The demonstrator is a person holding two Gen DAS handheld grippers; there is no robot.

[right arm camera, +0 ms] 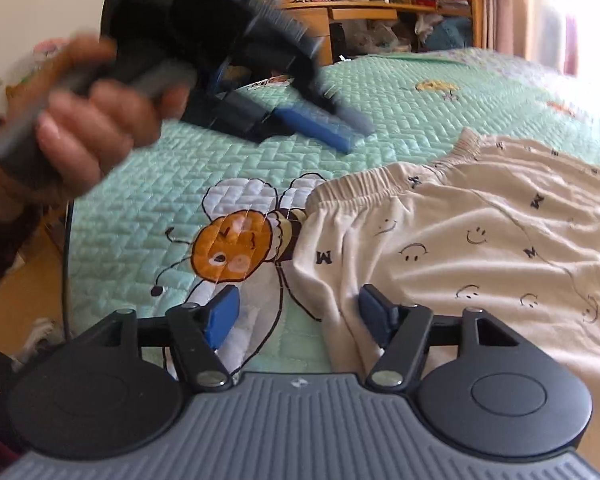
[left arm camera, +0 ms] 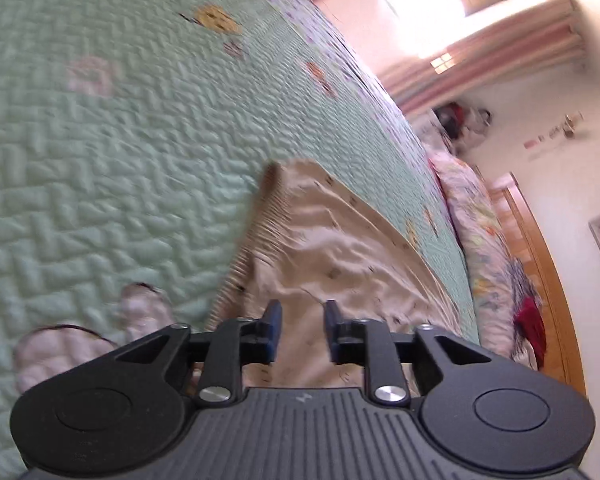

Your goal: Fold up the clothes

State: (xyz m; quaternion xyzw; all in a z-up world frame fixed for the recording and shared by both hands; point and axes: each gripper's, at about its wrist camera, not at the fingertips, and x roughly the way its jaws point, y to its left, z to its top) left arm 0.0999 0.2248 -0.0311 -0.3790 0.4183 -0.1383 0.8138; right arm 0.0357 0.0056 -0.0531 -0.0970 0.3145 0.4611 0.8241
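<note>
Nearest the right hand-held gripper (right arm camera: 294,322), its blue-padded fingers stand wide apart and hold nothing; between them lies the side edge of the cream cotton trousers printed with small smiley faces and letters (right arm camera: 460,240), so the spread looks meant to straddle that edge for a pinch. The right pad (right arm camera: 374,312) seems to sit on or just above the cloth, the left pad (right arm camera: 222,314) over the quilt, though contact cannot be judged. The trousers lie spread on the bed, soft and lightly creased, with a gathered elastic waistband (right arm camera: 364,184) just ahead and the legs running off to the gripper's right. Left of the waistband, touching it, is the stitched bee with an orange face and white wings (right arm camera: 236,240), part of the mint-green quilted bedspread (right arm camera: 140,208), whose puffed herringbone stitching looks cushiony and yielding. Farther ahead and up to the left, the person's left hand (right arm camera: 84,128) grips the grey handle of the left hand-held gripper (left arm camera: 300,332), blurred, raised above the quilt; in its own view its fingers are parted with a moderate gap, empty, hovering over the trousers with the ribbed waistband ahead and to its left. Beyond the bed stands a cluttered wooden desk with shelves (right arm camera: 380,4).
</note>
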